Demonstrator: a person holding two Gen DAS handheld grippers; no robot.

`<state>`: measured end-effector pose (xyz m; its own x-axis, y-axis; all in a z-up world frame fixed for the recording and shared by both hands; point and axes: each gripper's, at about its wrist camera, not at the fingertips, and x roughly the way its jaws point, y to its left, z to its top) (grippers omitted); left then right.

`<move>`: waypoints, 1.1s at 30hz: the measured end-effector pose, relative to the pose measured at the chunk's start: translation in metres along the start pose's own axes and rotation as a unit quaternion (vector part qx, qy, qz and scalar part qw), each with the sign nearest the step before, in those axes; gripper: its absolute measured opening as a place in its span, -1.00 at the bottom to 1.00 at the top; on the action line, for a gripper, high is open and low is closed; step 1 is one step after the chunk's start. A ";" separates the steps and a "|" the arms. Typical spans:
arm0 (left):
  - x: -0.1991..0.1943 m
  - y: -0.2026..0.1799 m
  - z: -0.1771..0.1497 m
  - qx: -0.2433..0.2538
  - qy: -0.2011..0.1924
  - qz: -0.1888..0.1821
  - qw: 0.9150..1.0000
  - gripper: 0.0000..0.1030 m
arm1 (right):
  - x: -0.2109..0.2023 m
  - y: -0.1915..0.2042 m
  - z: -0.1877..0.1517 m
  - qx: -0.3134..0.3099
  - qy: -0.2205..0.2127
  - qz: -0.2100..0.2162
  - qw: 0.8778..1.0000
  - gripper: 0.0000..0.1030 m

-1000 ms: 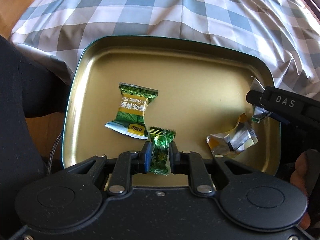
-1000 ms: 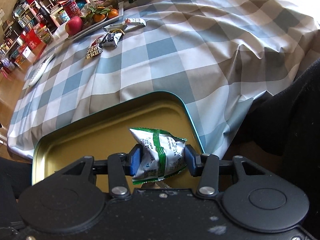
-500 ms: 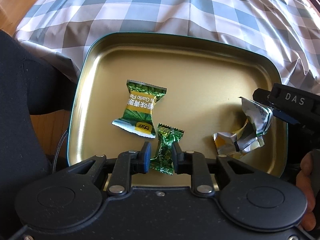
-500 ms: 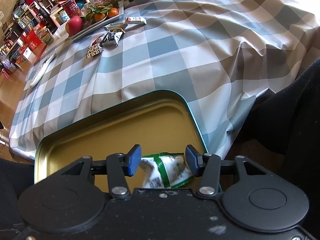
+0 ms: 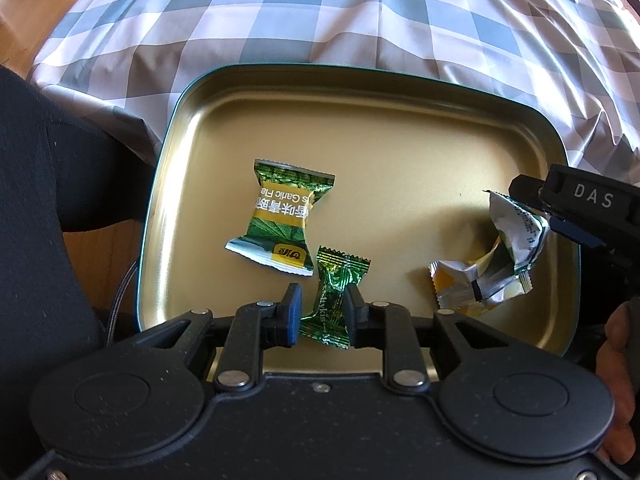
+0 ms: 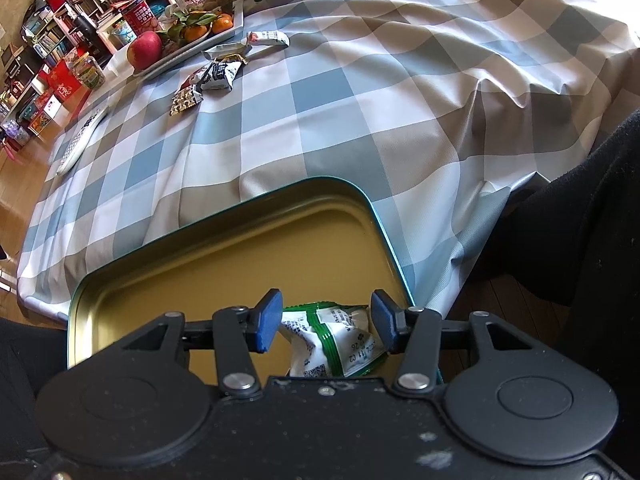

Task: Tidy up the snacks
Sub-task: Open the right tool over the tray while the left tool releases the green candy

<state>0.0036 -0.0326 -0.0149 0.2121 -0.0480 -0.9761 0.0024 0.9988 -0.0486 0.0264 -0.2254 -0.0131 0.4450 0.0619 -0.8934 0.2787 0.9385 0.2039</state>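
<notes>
Both tongs hang over the gold tray (image 5: 400, 128) at the near edge of the checked surface (image 6: 360, 100). Left tongs (image 5: 320, 312) spread, small green candy (image 5: 334, 300) lying loose between them. Right tongs (image 6: 324, 322) spread over the white-green packet (image 6: 340, 340) near the tray's right edge.

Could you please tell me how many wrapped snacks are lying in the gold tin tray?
4: large green-yellow packet left-centre, small green candy near edge, crumpled silver-orange wrapper and white-green packet right.

checked tablecloth (image 6: 360, 92) covers the table. fruit tray (image 6: 224, 38) with red apple (image 6: 145, 49) and oranges (image 6: 208, 27) at far edge. remote (image 6: 80, 140) lies near it.
</notes>
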 end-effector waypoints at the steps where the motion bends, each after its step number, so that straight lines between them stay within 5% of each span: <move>1: 0.000 0.000 0.000 -0.001 0.001 0.001 1.000 -0.37 | 0.000 0.000 0.000 0.000 0.000 0.000 1.000 0.01; 21: -0.002 0.004 0.020 -0.009 0.008 0.013 1.000 -0.36 | 0.004 0.009 -0.002 -0.032 0.024 -0.013 0.999 0.09; 33: -0.002 0.011 0.066 0.008 0.048 -0.001 0.999 -0.36 | 0.008 0.015 0.018 -0.074 0.118 0.016 0.990 0.11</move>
<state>0.0675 -0.0213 0.0009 0.1180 -0.0506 -0.9917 0.0183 0.9986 -0.0488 0.0493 -0.2167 -0.0100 0.2351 0.1531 -0.9598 0.1332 0.9731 0.1879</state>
